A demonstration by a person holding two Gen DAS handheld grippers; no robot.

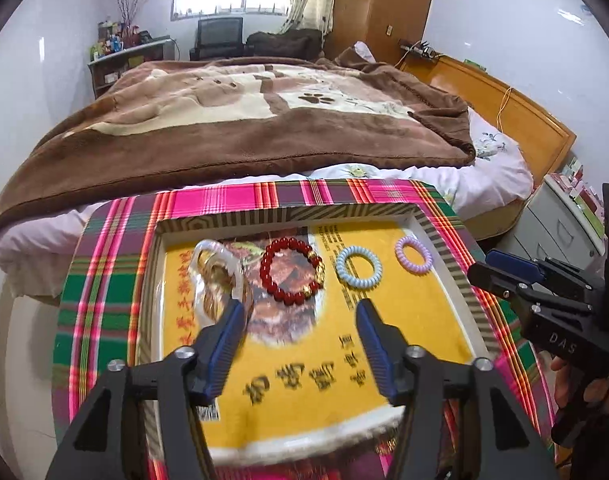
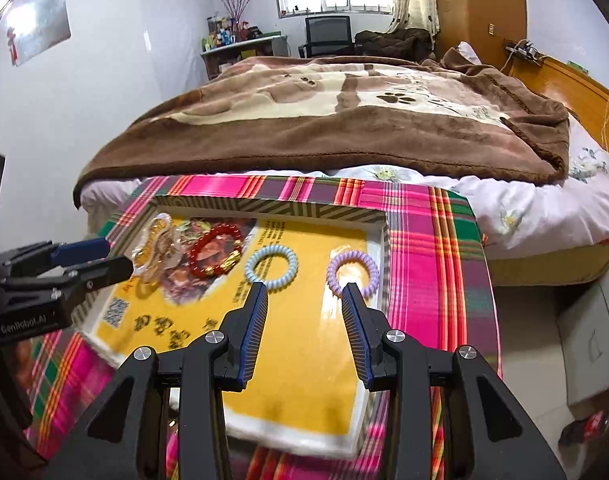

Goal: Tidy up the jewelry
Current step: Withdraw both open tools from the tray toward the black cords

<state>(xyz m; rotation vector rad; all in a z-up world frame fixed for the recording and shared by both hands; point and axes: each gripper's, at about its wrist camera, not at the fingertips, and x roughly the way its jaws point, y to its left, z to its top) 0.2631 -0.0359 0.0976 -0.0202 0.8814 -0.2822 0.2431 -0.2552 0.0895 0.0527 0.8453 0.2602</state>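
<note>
A shallow box tray (image 1: 288,212) with a yellow printed floor sits on a plaid cloth. In it lie a clear bag of gold jewelry (image 1: 216,276), a red bead bracelet (image 1: 291,270), a blue coil band (image 1: 358,267) and a purple coil band (image 1: 413,255). My left gripper (image 1: 300,308) is open and empty over the tray, just short of the red bracelet. My right gripper (image 2: 304,290) is open and empty, its tips between the blue coil band (image 2: 271,266) and the purple coil band (image 2: 353,273). The red bracelet (image 2: 216,250) and the bag (image 2: 158,252) lie to its left.
The plaid cloth (image 1: 104,280) covers a small table against a bed with a brown blanket (image 1: 232,120). A grey drawer cabinet (image 1: 560,220) stands to the right. The right gripper's body (image 1: 544,292) shows in the left view, the left gripper's body (image 2: 44,288) in the right view.
</note>
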